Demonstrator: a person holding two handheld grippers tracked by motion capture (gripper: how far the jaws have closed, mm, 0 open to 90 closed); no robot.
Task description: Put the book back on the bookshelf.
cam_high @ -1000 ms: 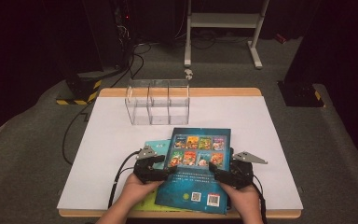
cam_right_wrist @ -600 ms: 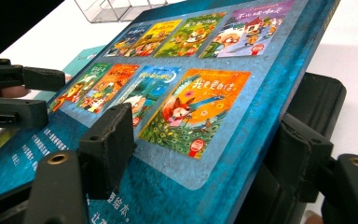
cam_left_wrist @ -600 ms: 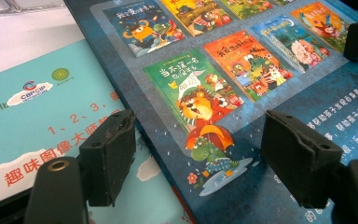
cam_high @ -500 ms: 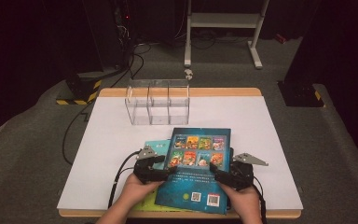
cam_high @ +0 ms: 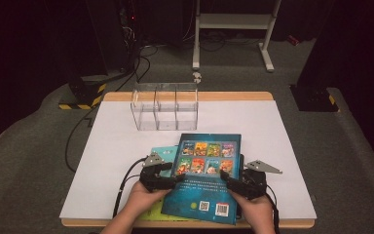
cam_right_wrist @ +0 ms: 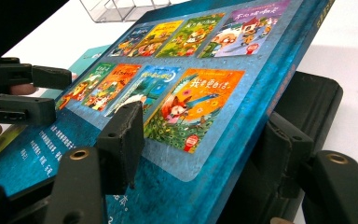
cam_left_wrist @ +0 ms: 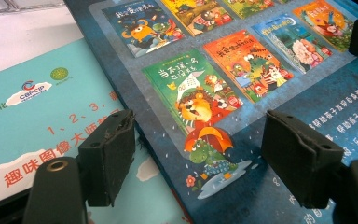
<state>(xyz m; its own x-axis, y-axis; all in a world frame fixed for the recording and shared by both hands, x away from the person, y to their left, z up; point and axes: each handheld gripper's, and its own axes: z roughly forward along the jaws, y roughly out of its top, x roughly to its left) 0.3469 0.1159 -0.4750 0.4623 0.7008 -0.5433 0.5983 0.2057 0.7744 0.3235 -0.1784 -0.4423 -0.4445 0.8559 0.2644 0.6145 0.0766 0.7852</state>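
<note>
Dark blue book (cam_high: 205,178), back cover up w/ small colour cover pics and barcode, lying at near edge of white table (cam_high: 282,146), just this side of clear box (cam_high: 164,106) w/ three compartments. Resting partly on teal book (cam_high: 164,155), which pokes out from under blue book's left side. Something black under blue book's right edge, seen in right gripper view; can't tell what.

Left gripper (cam_high: 171,179) at blue book's left edge, jaws apart, straddling that edge: one pad over teal book, other over blue cover. Pads not pressing on it, no grip.

Right gripper (cam_high: 228,179) at blue book's right edge, which sits raised off table. Jaws just been closing, one above cover, other below raised edge, book between them. Gap visible btwn upper pad and cover, so not clamped yet.

Both hands at near table edge, either side of blue book.
</note>
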